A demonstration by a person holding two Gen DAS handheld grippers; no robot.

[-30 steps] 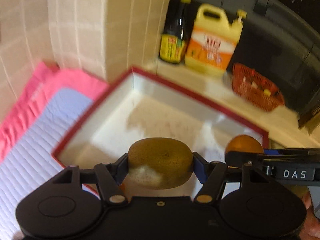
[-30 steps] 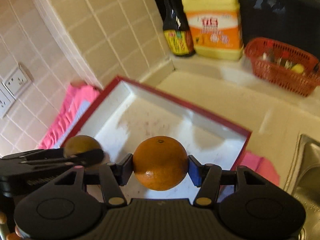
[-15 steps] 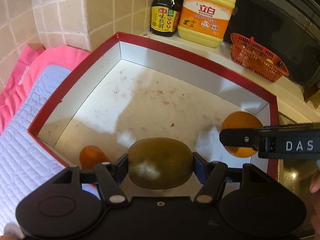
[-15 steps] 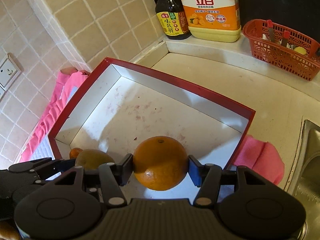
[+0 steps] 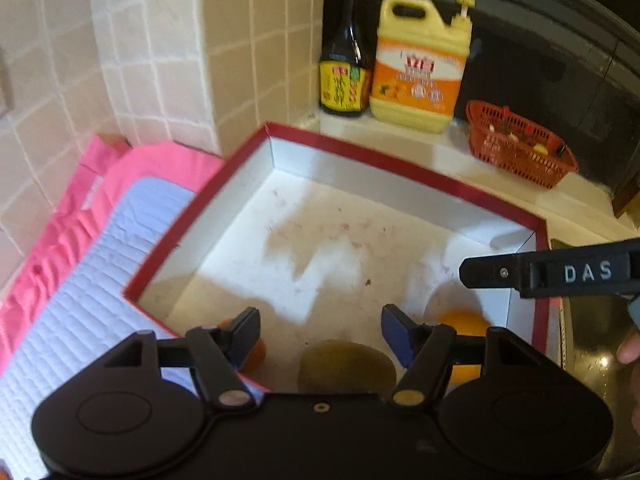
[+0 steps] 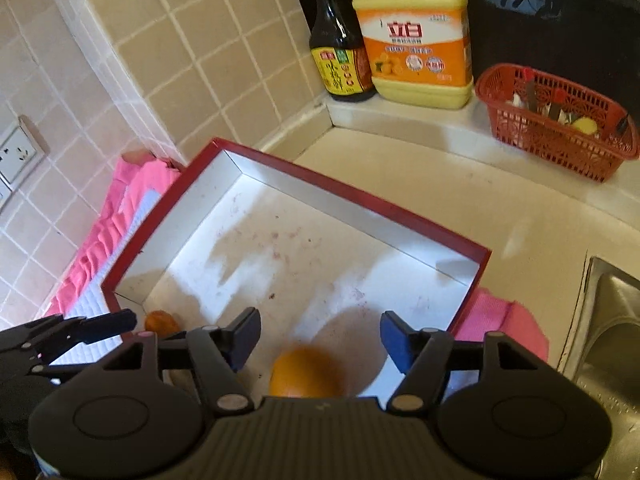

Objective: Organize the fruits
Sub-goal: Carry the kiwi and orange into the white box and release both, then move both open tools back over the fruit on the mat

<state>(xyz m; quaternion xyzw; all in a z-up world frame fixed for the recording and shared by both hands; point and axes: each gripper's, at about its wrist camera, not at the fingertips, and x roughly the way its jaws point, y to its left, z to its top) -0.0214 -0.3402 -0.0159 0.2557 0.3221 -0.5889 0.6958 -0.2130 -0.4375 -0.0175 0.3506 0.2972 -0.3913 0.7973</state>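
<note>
Left gripper (image 5: 320, 336): jaws spread, nothing pinched. Kiwi (image 5: 346, 366) lies below the gap on the floor of the red-rimmed box (image 5: 400, 166), at its near edge, clear of both pads. A small orange fruit (image 5: 256, 354) peeks out behind the left finger, near the box's near-left corner.

Right gripper (image 6: 320, 338): jaws have just been opening and now stand apart; the orange (image 6: 306, 372) sits loose under the gap on the box floor near the near edge, blurred, touching neither pad. In the left wrist view this same orange shows at the box's near-right corner, partly behind the finger linkage, with a black finger of the right gripper above it.

Box floor is white, stained with reddish specks. Pink cloth (image 5: 156, 164) with a white quilted pad (image 5: 92, 280) lies under and left of the box; another pink fold (image 6: 504, 326) shows off its right edge, beside a steel sink (image 6: 608, 332).

Far edge of the counter (image 6: 420, 184), on a raised ledge: dark sauce bottle (image 6: 340, 56), yellow detergent jug (image 6: 416, 36), red plastic basket (image 6: 556, 128) with small items. Tiled wall to the left carries a socket (image 6: 18, 156).
</note>
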